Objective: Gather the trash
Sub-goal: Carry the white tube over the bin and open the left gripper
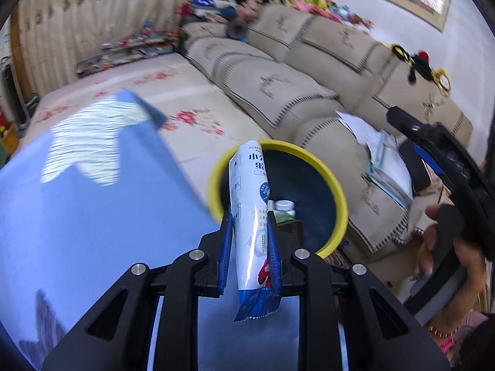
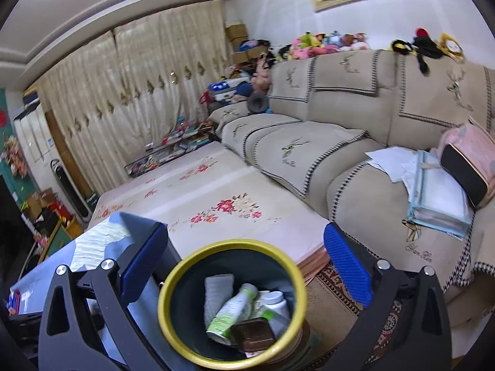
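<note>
My left gripper is shut on a white and blue snack wrapper, which stands upright between the blue pads. Its top end reaches over the near rim of a dark bin with a yellow rim. In the right wrist view that bin sits low between the fingers of my right gripper, which is open and holds nothing. Inside the bin lie a green and white bottle, a white bottle, a grey cloth and a brown box. A hand holds the right gripper at the right edge of the left wrist view.
A blue-covered table lies left of the bin. A floral mat covers the low platform behind it. The beige sofa runs along the right, with papers on its seat. A patterned rug lies beside the bin.
</note>
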A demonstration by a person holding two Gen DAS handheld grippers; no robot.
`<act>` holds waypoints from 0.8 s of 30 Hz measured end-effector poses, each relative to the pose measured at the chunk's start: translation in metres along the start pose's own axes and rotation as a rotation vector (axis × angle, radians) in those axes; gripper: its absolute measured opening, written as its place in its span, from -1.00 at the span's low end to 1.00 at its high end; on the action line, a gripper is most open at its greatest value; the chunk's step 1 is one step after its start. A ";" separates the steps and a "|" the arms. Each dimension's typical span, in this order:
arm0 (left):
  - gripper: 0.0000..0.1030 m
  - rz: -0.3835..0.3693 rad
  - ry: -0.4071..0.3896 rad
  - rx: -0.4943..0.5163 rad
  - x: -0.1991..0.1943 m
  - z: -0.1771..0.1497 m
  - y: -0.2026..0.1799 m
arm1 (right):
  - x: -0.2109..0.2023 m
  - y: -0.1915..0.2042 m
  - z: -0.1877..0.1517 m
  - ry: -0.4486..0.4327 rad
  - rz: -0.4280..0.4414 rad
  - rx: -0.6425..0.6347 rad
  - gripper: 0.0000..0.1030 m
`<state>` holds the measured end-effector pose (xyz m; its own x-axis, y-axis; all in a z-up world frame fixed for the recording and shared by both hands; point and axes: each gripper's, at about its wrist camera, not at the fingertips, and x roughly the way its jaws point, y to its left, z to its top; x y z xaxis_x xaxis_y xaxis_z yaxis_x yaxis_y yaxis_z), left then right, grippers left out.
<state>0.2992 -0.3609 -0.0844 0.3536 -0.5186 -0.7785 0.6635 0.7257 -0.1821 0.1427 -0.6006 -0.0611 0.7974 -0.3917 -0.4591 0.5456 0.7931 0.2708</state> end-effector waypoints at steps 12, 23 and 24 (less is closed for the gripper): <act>-0.57 0.011 0.126 0.080 0.121 0.043 -0.065 | -0.012 -0.034 0.008 -0.038 -0.078 0.004 0.86; 0.48 0.057 0.232 -0.019 0.174 0.039 -0.045 | -0.024 -0.026 0.010 -0.054 -0.083 -0.018 0.86; 0.51 0.055 0.230 -0.031 0.167 0.036 -0.040 | -0.026 -0.023 0.009 -0.056 -0.080 -0.028 0.86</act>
<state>0.3555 -0.4927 -0.1850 0.2270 -0.3641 -0.9033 0.6257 0.7653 -0.1512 0.1112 -0.6130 -0.0475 0.7654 -0.4790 -0.4299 0.6010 0.7708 0.2112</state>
